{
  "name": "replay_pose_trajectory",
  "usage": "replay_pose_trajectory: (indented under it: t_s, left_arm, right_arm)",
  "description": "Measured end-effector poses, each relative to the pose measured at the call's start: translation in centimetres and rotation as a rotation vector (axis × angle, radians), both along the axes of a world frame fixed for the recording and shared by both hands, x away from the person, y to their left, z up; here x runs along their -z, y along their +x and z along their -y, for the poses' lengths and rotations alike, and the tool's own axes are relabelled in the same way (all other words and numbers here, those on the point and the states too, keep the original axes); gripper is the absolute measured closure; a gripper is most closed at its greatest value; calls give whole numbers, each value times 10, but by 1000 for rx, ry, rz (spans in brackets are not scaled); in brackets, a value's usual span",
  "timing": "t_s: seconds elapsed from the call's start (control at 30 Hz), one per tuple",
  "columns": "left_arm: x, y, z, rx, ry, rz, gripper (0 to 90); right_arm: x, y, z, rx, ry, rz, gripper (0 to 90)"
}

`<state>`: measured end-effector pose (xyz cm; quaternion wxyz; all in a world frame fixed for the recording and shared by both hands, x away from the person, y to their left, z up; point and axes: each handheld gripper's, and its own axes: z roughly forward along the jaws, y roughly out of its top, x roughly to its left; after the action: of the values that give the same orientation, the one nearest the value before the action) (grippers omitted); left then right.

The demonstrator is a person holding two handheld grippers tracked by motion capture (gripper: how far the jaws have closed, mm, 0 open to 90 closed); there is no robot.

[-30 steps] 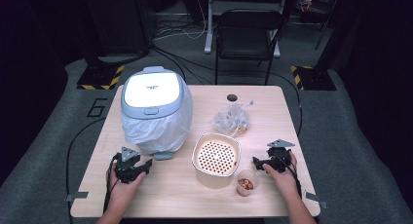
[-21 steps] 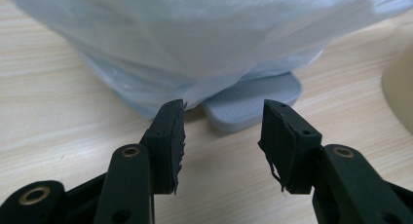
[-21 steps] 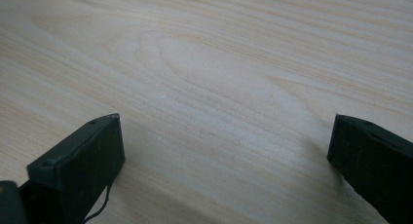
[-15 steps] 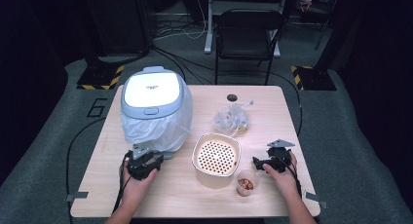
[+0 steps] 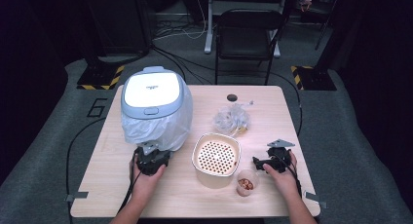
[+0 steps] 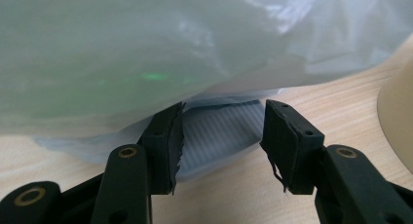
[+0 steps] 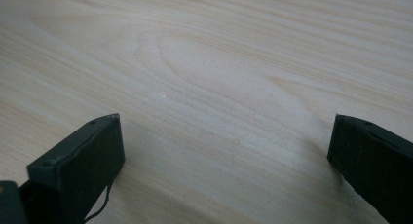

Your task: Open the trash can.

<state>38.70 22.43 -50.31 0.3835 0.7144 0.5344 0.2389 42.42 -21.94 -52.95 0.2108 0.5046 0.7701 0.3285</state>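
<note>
the rice cooker (image 5: 155, 100) stands upright at the table's left rear, pale blue-grey with a white lid shut on top; a clear plastic bag (image 5: 160, 129) wraps its body below the lid, wrinkled and cloudy, its loose hem (image 6: 229, 95) draped down to the wood at the front; a grey ribbed tab (image 6: 221, 131) sticks out level from under that hem

light wooden table (image 5: 195, 199), bagged white cooker (image 5: 155, 107), perforated cream pot (image 5: 216, 158), snack cup (image 5: 246, 183), crumpled plastic bag (image 5: 231, 119)

Bagged cooker (image 5: 155, 107) ahead — open tabletop (image 5: 107, 185) leftward
</note>
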Motion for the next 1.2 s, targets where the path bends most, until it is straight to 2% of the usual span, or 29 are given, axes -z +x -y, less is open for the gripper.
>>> replay_pose_trajectory:
  t_s: [0.03,0.1,0.17,0.2,0.23,0.27,0.3,0.33,0.37,0.5,0.53,0.63,0.67,0.7,0.73,0.77,0.83,0.93,0.97,1.07,1.1,1.17,1.2]
  left_arm:
    - [1,1,1,-21,-12,13,490]
    - [2,2,2,-42,-8,16,494]
    - [1,2,2,-32,-8,6,493]
    - [3,4,2,-57,-3,18,497]
    - [2,4,2,-57,-2,14,497]
    - [4,4,5,-92,-28,28,504]
    - [3,2,3,-45,9,-1,515]
    - [2,2,2,-45,28,4,515]
    - [4,3,3,-63,18,29,515]
    - [5,2,3,-57,17,37,515]
    - [6,2,4,-60,3,46,515]
    - [6,1,4,-68,-6,33,515]
    - [5,2,2,-43,10,31,515]
    - [5,4,-1,-43,29,39,517]
    - [5,4,-1,-43,29,39,519]
    - [5,3,0,-49,7,31,520]
    - [6,4,0,-62,-2,33,521]
    - [8,3,-1,-50,18,54,525]
    - [9,2,-1,-55,23,73,525]
    - [14,-2,0,-72,16,96,527]
    - [14,-2,-1,-55,29,90,526]
    - [14,-1,-1,-55,29,91,527]
    - [14,-1,-2,-54,45,97,527]
  right_arm:
    - [0,0,0,0,0,0,0]
    - [0,0,0,0,0,0,0]
    - [0,0,0,0,0,0,0]
    - [0,0,0,0,0,0,0]
    - [0,0,0,0,0,0,0]
    - [0,0,0,0,0,0,0]
    - [0,0,0,0,0,0,0]
    - [0,0,0,0,0,0,0]
    - [0,0,0,0,0,0,0]
    - [0,0,0,-3,0,0,0]
    - [0,0,1,-12,-8,0,0]
    - [0,-1,1,-14,-6,-1,0]
    - [0,-1,1,-15,-7,-1,0]
    - [0,-1,1,-15,-7,-1,0]
    - [0,-1,1,-15,-7,-1,0]
    - [0,-1,1,-15,-7,-1,0]
    - [0,-1,1,-15,-7,-1,0]
    - [0,-1,1,-15,-7,-1,0]
    - [0,-1,1,-15,-7,-1,0]
    - [0,-1,1,-15,-7,-1,0]
    - [0,-1,1,-15,-7,-1,0]
    - [0,-1,1,-15,-7,-1,0]
    - [0,-1,1,-15,-7,-1,0]
